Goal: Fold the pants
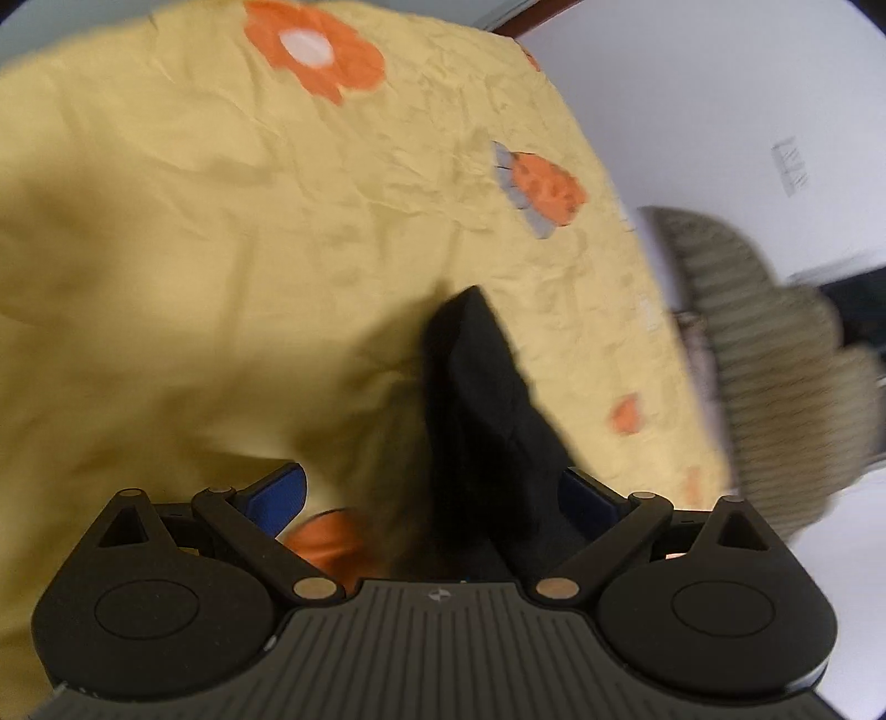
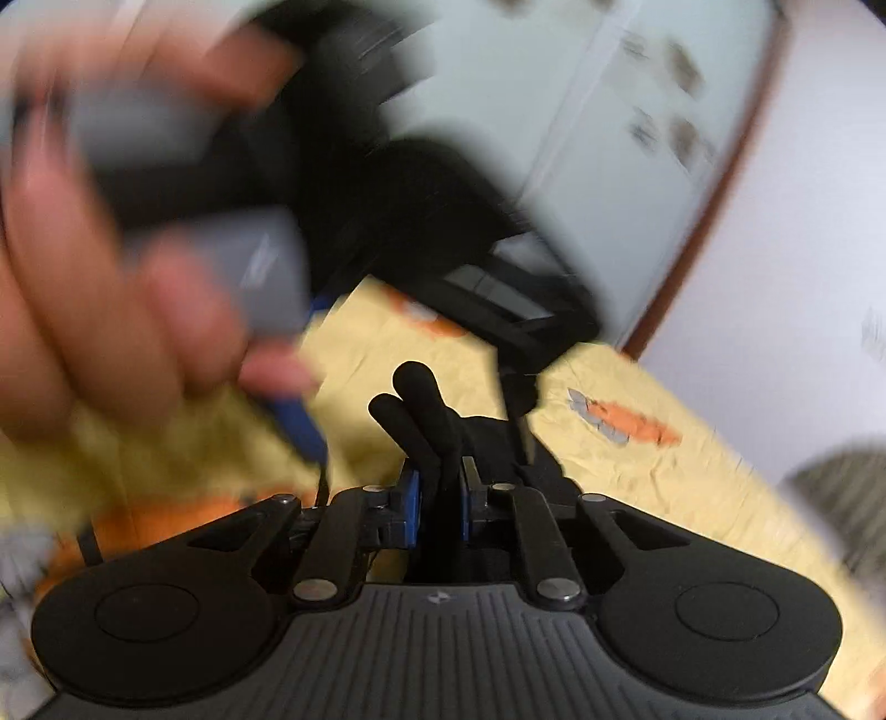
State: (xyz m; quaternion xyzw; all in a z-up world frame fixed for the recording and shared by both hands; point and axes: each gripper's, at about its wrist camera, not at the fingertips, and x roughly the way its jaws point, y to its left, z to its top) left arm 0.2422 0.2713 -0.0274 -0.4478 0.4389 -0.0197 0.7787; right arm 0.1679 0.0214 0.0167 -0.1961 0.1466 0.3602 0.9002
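Left gripper (image 1: 437, 493) spread wide, blue pads (image 1: 279, 498) far apart. Black pants (image 1: 487, 410) lying between them, a dark folded strip running up from the gripper toward the middle of the yellow sheet (image 1: 194, 249). One pad half hidden behind the cloth, the other clear of it, so not pinching. Blurry all over in this view.

Right gripper (image 2: 440, 498) pressed almost together, pinching the black pants (image 2: 426, 426). Two rolled black folds poking up out of the narrow gap between the blue pads (image 2: 411, 498). More black cloth spreading out just behind the jaws, on the sheet (image 2: 637, 487).

Sheet yellow and wrinkled, with orange flowers (image 1: 315, 50) and an orange bug shape (image 1: 545, 191) printed on it. Pants lying near the right edge of the sheet in the left wrist view, close to the gripper.

Ribbed grey-brown knit cloth (image 1: 775, 354) bunched at the right edge of the sheet, off to the side of the pants. Cannot tell what it is. Same ribbed cloth (image 2: 841, 498) at the far right in the right wrist view.

In the right wrist view, a hand (image 2: 99, 310) big and blurry on the left, wrapped around the other gripper's grey handle (image 2: 260, 277). That gripper's black body (image 2: 421, 194) hanging above the pants and blocking much of the view. One of its blue fingers (image 2: 299, 426) pointing down at the sheet, just left of the pinched folds.

White wall (image 1: 720, 111) past the sheet.
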